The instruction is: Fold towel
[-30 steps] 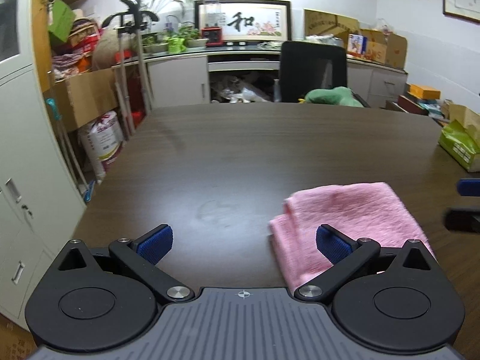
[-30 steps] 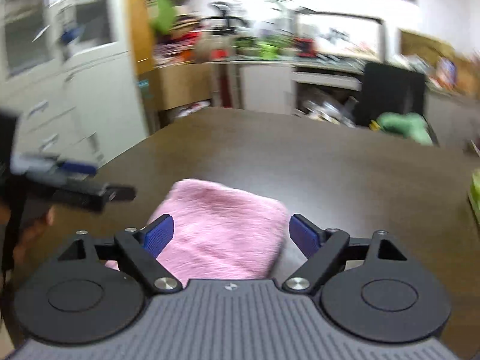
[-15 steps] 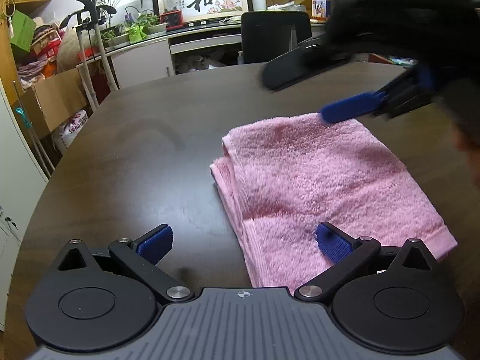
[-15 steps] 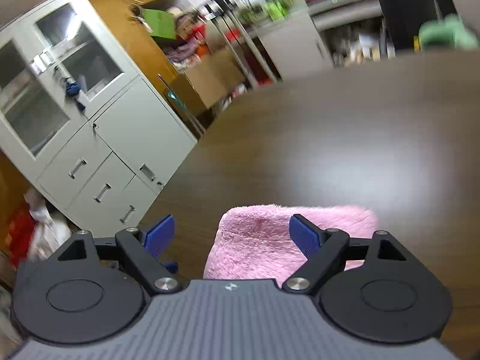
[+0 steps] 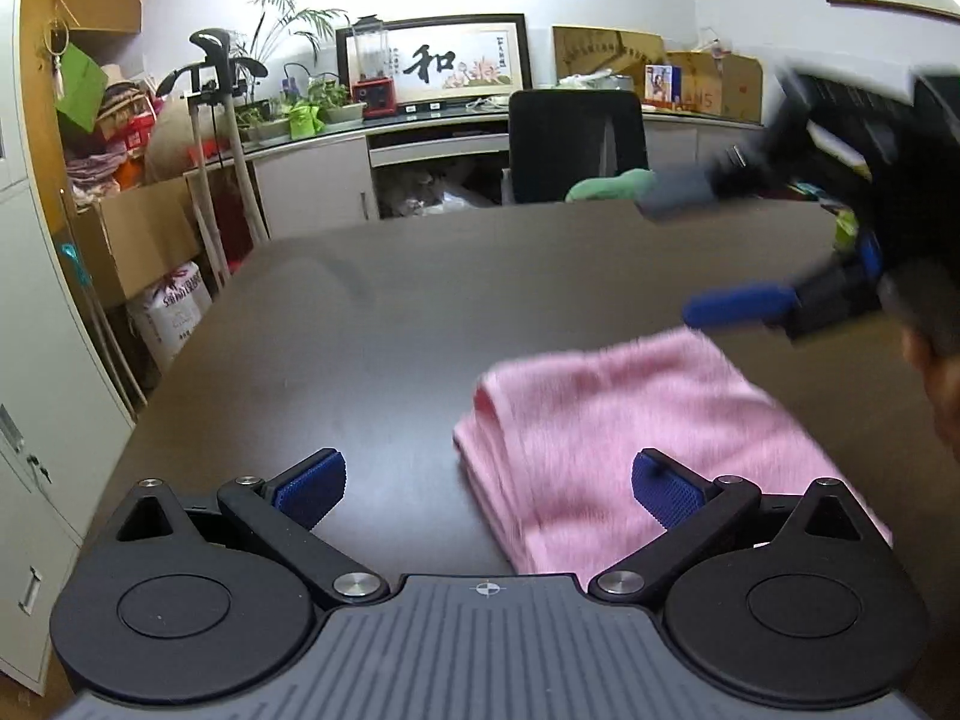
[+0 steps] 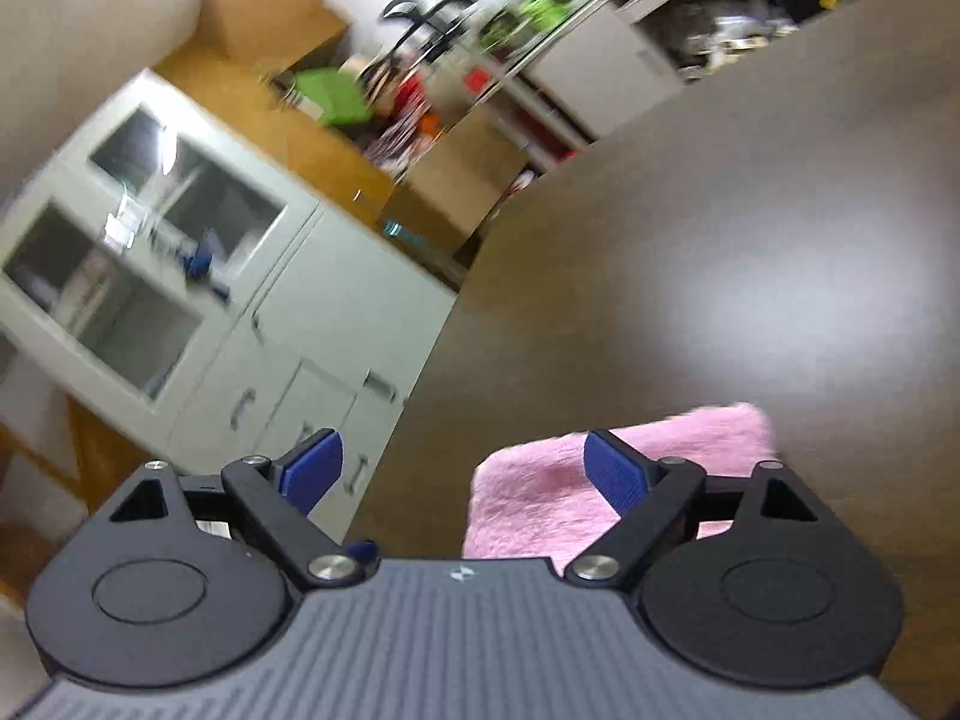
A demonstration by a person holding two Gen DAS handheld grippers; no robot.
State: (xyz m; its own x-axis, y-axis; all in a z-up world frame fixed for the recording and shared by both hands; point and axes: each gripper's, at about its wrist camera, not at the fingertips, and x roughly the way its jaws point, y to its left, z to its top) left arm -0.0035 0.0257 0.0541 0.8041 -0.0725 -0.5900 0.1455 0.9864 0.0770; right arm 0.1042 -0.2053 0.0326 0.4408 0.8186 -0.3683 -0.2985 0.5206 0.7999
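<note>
**Mia:** Where is the pink towel point(image 5: 636, 420)?

**Ben:** It lies folded on the dark brown table point(image 5: 420, 312). You can see its stacked layers on its left edge.

**Mia:** What is the left gripper point(image 5: 487, 485) doing?

**Ben:** It sits low and level near the front of the table. Its two blue pads are spread far apart and nothing is between them. The right pad point(image 5: 666, 489) is over the near part of the towel. The left pad point(image 5: 309, 483) is over bare table.

**Mia:** And the right gripper point(image 6: 465, 465)?

**Ben:** It is tipped sideways, so the room looks slanted in its own view. Its pads are spread wide too, and it grips nothing. One pad point(image 6: 615, 468) is over the towel's corner point(image 6: 744, 426). The other pad is out past the table edge, in front of the white cabinet point(image 6: 288, 324).

**Mia:** Does one camera see something the other cannot?

**Ben:** Yes. The left view shows the right gripper point(image 5: 840, 240) from outside. It is up in the air at the far right, blurry, with one blue finger point(image 5: 741, 306) pointing left above the towel's far edge. A bit of the person's hand point(image 5: 942, 384) shows there too. That view also shows a black chair point(image 5: 576, 144) behind the table and a framed picture point(image 5: 444, 63) on the wall.

**Mia:** And the right view?

**Ben:** It shows the cabinet's glass doors point(image 6: 150, 264) and only a small piece of the towel.
</note>
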